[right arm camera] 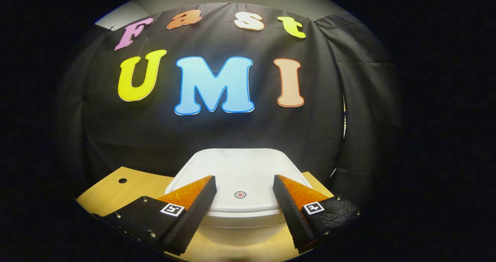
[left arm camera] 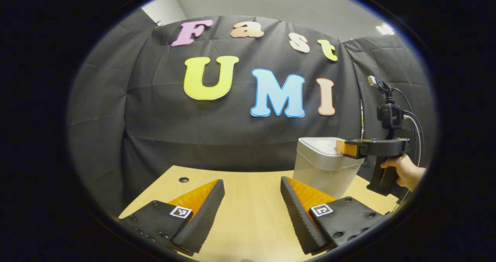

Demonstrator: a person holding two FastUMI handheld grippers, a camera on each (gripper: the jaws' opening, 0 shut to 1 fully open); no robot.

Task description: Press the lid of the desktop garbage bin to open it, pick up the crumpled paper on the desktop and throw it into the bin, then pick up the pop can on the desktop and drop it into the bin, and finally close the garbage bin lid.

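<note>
Right tongs were wide open over the closed bin lid, lower centre. Left tongs gaped, empty, above the bench.

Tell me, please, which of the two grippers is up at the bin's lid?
The right gripper: its fingers hover over the closed lid of the bin, while the left gripper hangs open above bare table.

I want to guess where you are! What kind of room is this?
Probably a small recording booth: a black cloth wall hangs behind a wooden desk, with a little white bin standing on it.
</note>
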